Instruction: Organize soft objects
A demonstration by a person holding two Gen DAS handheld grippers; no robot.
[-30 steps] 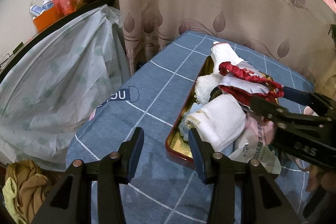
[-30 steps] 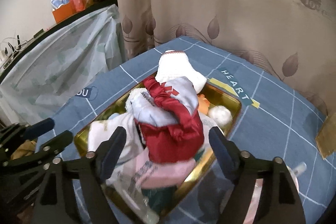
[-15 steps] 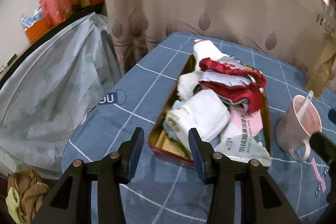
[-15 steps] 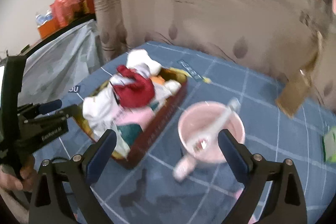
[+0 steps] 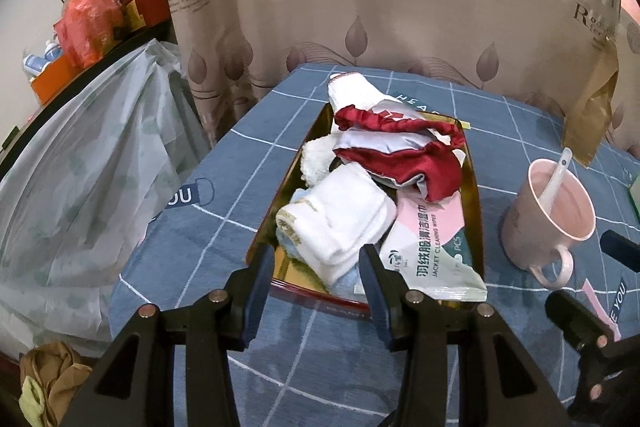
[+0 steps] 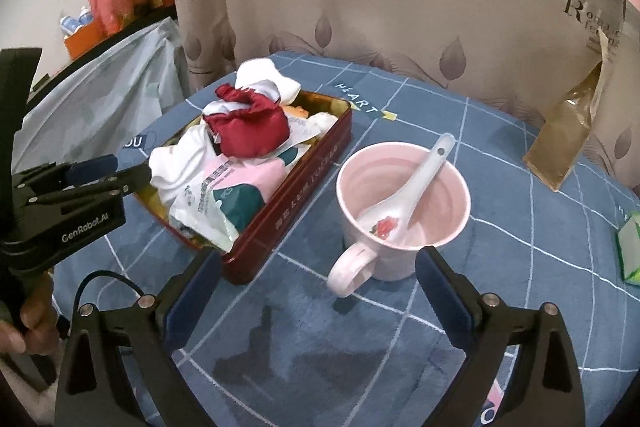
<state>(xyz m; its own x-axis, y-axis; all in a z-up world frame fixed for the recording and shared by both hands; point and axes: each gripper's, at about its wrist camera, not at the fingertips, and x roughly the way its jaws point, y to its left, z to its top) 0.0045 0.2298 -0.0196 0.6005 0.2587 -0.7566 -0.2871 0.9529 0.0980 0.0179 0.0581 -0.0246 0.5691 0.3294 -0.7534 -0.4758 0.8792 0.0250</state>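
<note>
tin: red outside, gold inside, open, flat on the blue checked cloth, heaped full
red cloth: crumpled on top of the heap
white towel: folded, at the near end
wipes packet: pink and green, overhanging the near rim
white sock: draped over the far rim

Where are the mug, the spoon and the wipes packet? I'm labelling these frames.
mug (image 6: 404, 259), right wrist view, outer wall.
spoon (image 6: 416, 183), right wrist view, handle.
wipes packet (image 5: 432, 247), left wrist view, printed front.
</note>
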